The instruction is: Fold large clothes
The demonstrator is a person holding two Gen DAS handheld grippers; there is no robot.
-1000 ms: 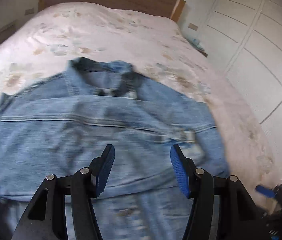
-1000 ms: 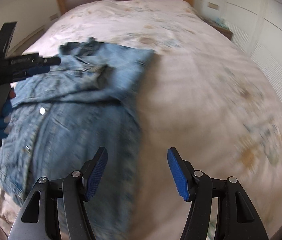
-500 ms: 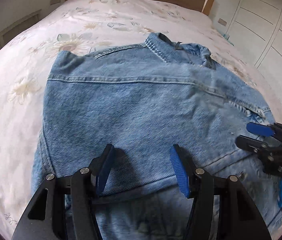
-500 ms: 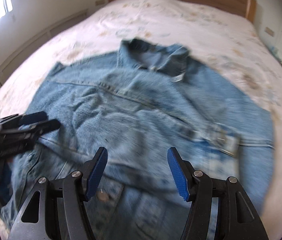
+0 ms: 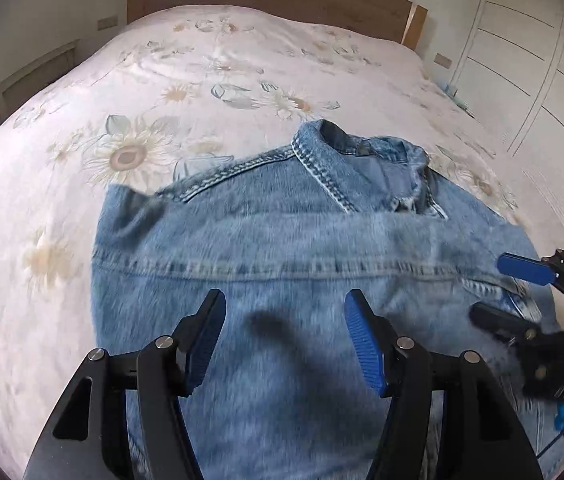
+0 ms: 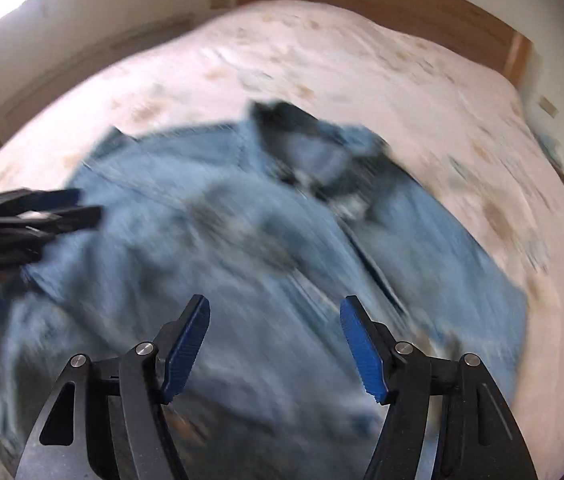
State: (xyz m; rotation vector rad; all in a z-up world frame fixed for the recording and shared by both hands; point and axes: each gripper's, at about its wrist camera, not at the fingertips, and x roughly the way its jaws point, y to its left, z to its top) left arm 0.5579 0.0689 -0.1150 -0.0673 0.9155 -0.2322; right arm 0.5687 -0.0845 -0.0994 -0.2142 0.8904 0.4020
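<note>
Denim jacket lies collar-away on the bed, partly folded. Since a second ago my view has swung back over it. My left gripper and right gripper hover above it, both wide, empty. Next fold pending.

Our left gripper drawn back from the denim jacket, collar now farther off, our right gripper swinging fast, its view blurred, more bedspread showing
</note>
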